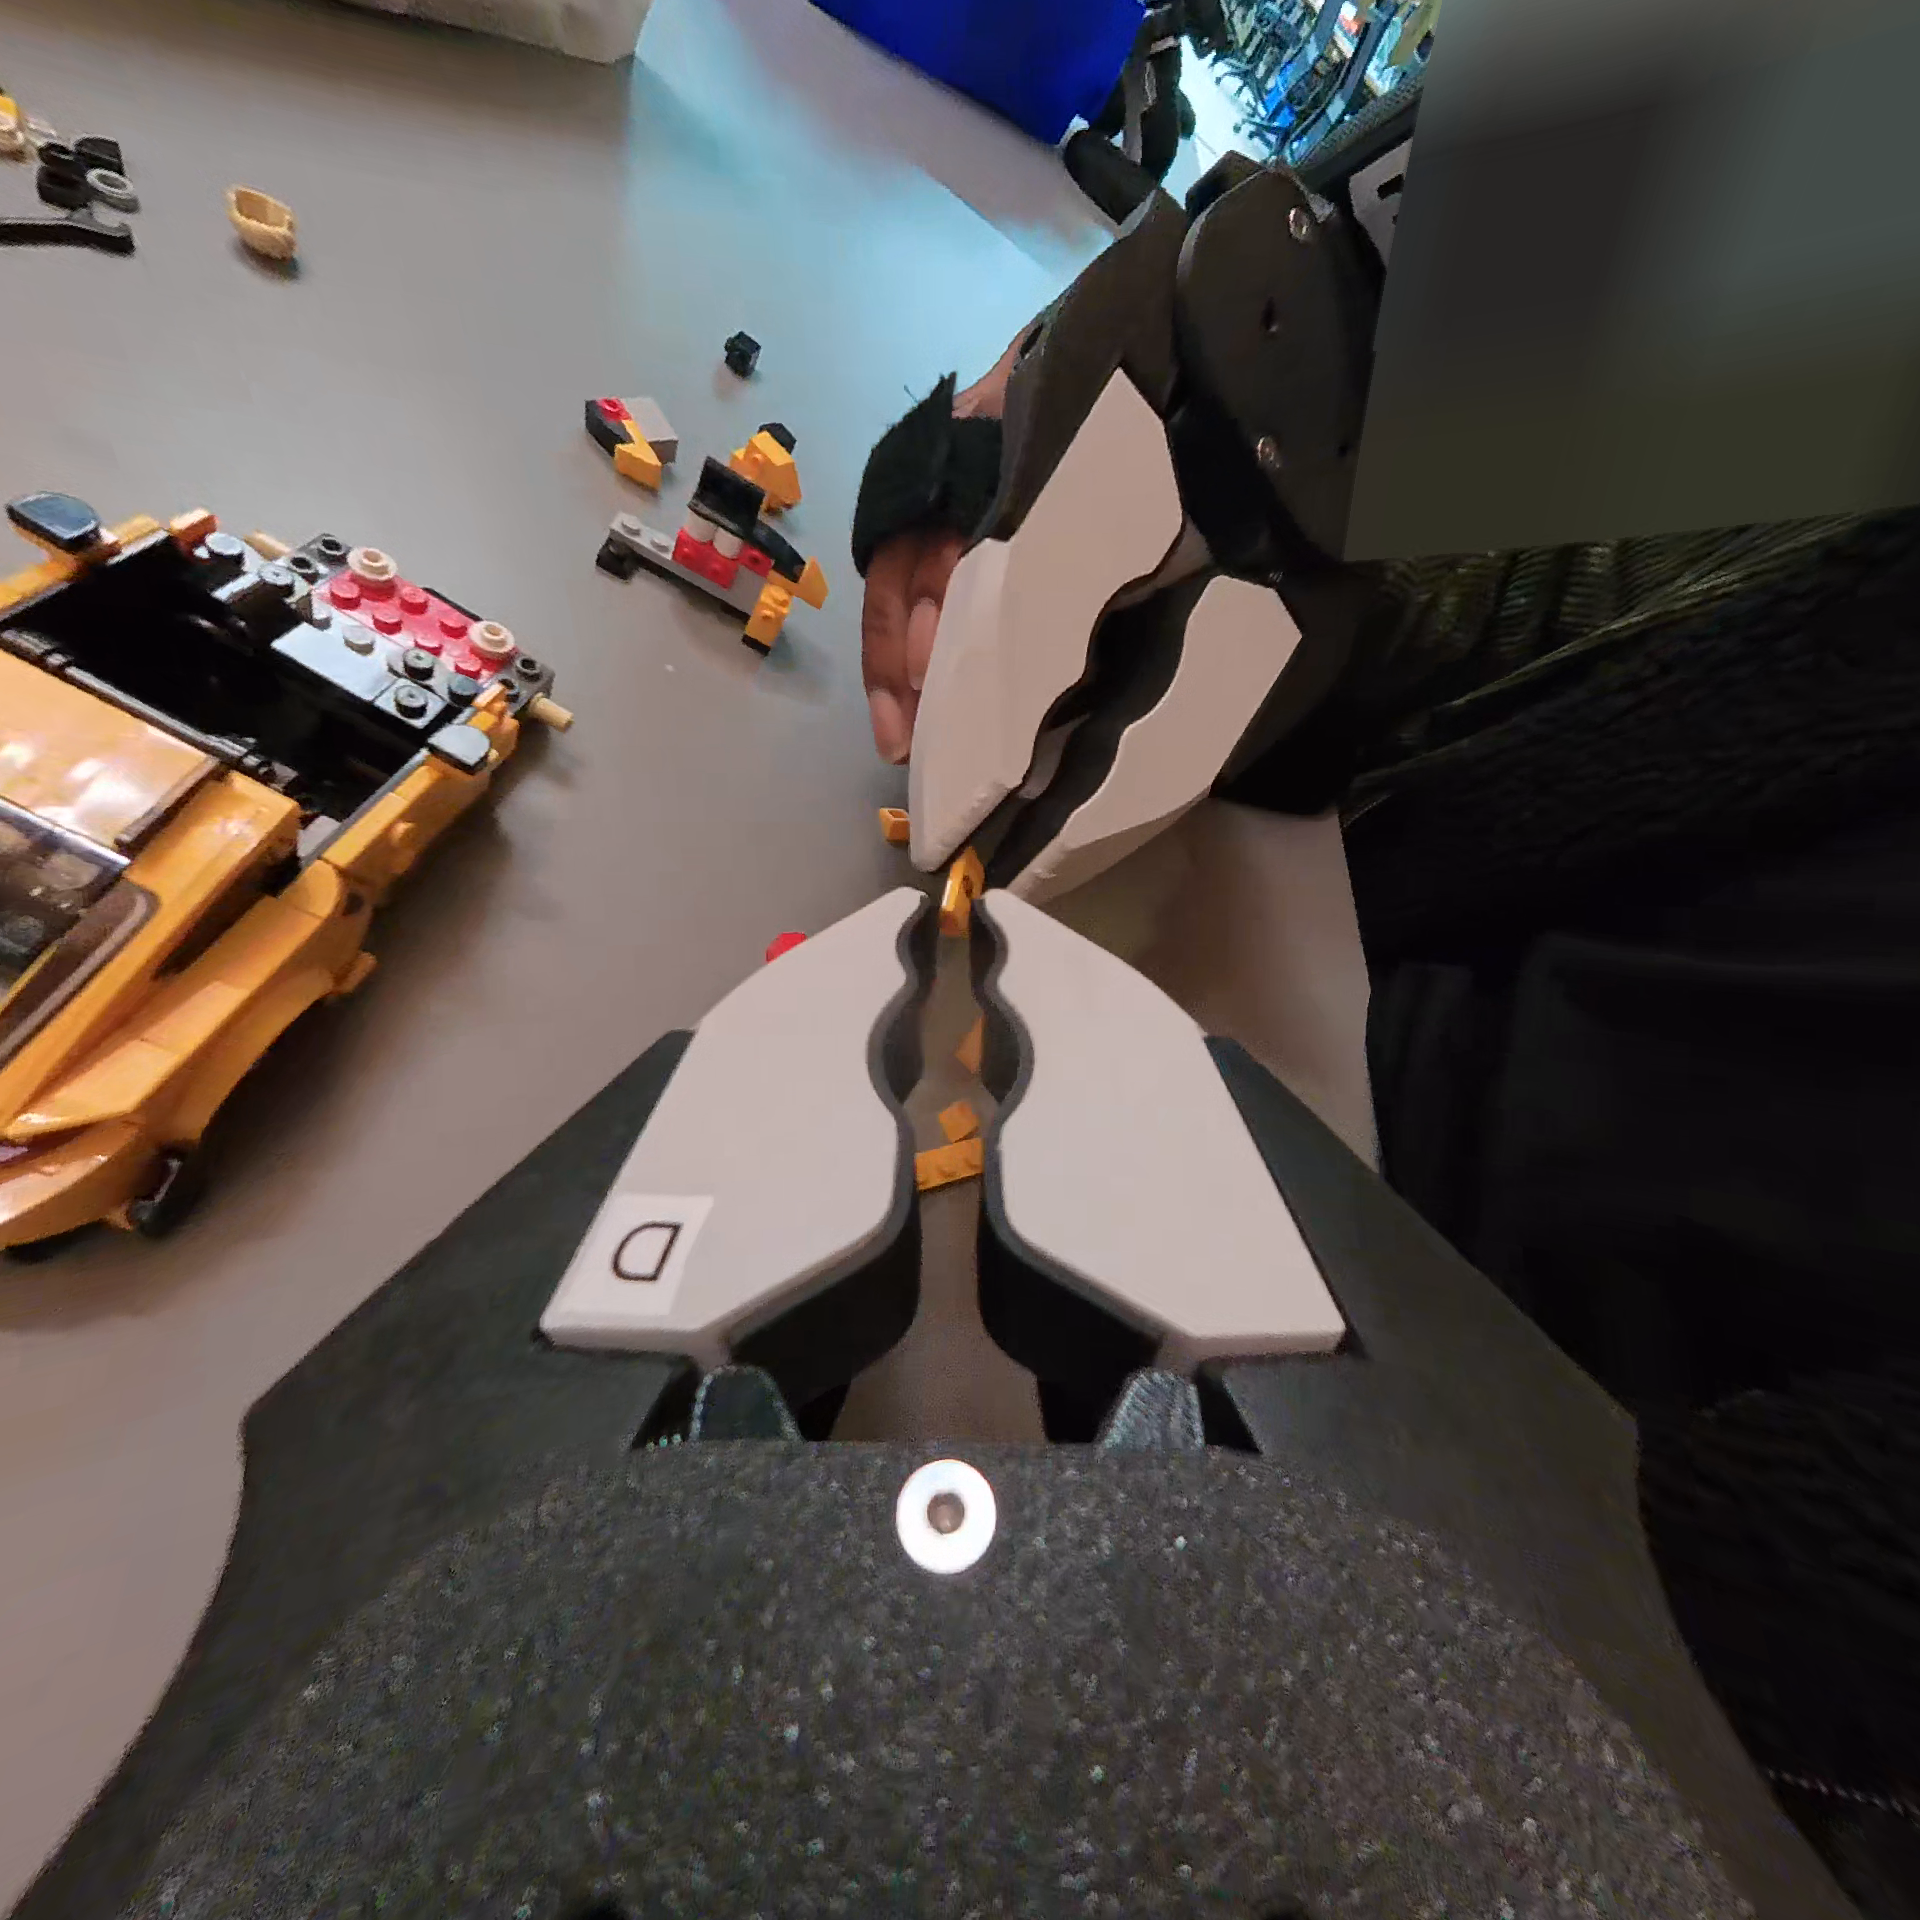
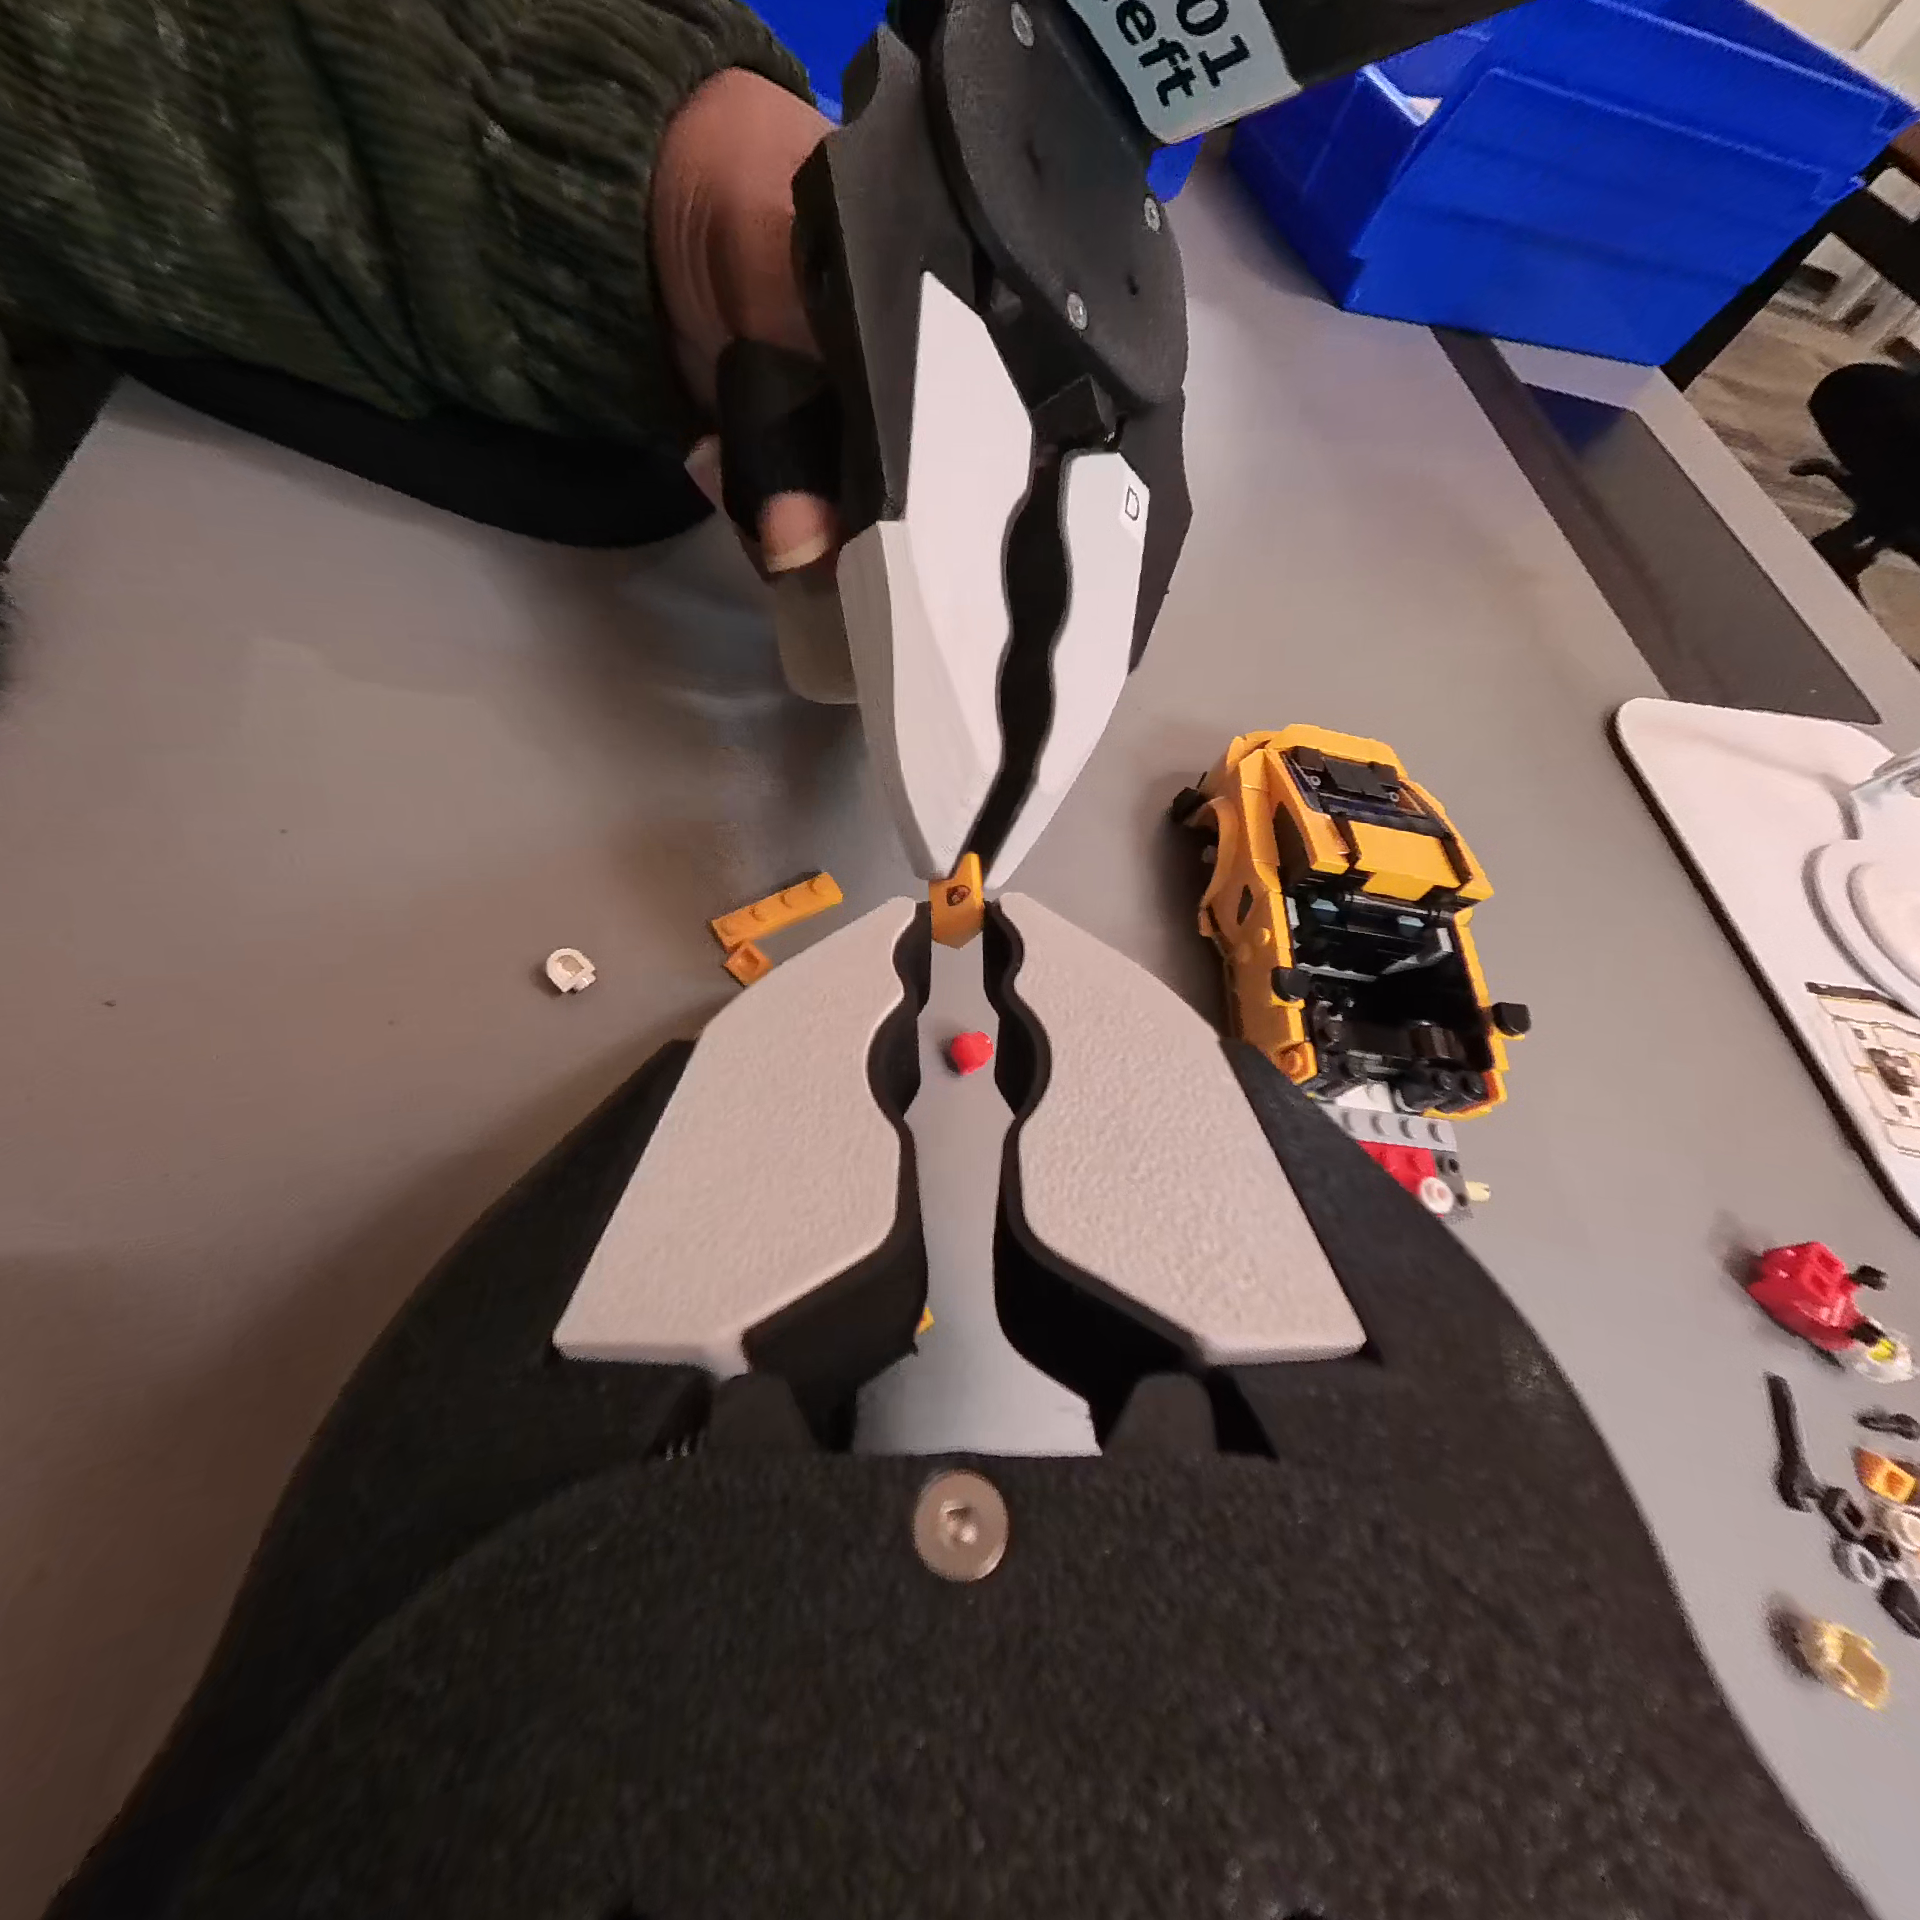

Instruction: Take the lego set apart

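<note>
Above the grey table, both grippers pinch one small orange lego piece tip to tip: left gripper, right gripper. The half-stripped yellow lego car sits nearby.

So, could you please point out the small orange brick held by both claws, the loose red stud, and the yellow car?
Small orange brick point(image 2: 957, 910): right wrist view, its front face.
Loose red stud point(image 2: 968, 1051): right wrist view, its top.
Yellow car point(image 1: 156, 1049): left wrist view, its side panel.
</note>
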`<action>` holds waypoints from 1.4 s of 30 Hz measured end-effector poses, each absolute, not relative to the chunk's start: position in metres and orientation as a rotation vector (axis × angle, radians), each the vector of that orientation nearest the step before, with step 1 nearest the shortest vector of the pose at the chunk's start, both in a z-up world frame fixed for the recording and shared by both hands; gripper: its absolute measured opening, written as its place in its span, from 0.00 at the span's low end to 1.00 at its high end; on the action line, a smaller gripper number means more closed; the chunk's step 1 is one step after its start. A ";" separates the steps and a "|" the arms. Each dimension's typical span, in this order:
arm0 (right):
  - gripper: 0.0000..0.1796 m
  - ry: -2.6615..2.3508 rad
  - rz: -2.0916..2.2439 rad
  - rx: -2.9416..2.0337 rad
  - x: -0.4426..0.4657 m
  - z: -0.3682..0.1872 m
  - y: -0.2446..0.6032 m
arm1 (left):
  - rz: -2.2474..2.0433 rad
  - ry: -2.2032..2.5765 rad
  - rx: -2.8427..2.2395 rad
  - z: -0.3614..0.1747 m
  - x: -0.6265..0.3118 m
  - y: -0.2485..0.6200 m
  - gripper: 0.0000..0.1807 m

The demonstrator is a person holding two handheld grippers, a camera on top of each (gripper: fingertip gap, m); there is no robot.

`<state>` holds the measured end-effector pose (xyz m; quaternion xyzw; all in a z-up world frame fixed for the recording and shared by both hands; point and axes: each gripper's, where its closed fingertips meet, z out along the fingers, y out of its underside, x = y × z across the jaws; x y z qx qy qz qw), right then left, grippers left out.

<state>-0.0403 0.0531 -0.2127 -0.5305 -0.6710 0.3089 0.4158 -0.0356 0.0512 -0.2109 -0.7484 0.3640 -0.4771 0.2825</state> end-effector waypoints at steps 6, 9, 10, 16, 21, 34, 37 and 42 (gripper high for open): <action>0.05 -1.649 0.852 -1.352 -0.041 -0.208 0.053 | -1.313 0.961 -1.985 -0.205 -0.037 0.051 0.03; 0.05 -1.644 0.868 -1.359 -0.041 -0.207 0.053 | -1.326 0.953 -1.984 -0.204 -0.037 0.051 0.03; 0.05 -1.643 0.872 -1.363 -0.041 -0.207 0.053 | -1.330 0.949 -1.985 -0.204 -0.037 0.051 0.03; 0.05 -1.613 0.911 -1.411 -0.039 -0.206 0.056 | -1.239 0.987 -1.960 -0.205 -0.039 0.054 0.06; 0.05 -1.611 0.878 -1.439 -0.040 -0.211 0.059 | -1.029 1.090 -1.912 -0.209 -0.035 0.057 0.05; 0.05 -1.629 0.831 -1.467 -0.040 -0.217 0.061 | -0.904 1.145 -1.909 -0.214 -0.035 0.058 0.03; 0.05 -1.602 0.795 -1.474 -0.038 -0.216 0.068 | -0.892 1.124 -1.923 -0.212 -0.042 0.062 0.03; 0.06 -1.507 0.772 -1.506 -0.025 -0.204 0.088 | -0.841 1.041 -1.989 -0.205 -0.078 0.075 0.03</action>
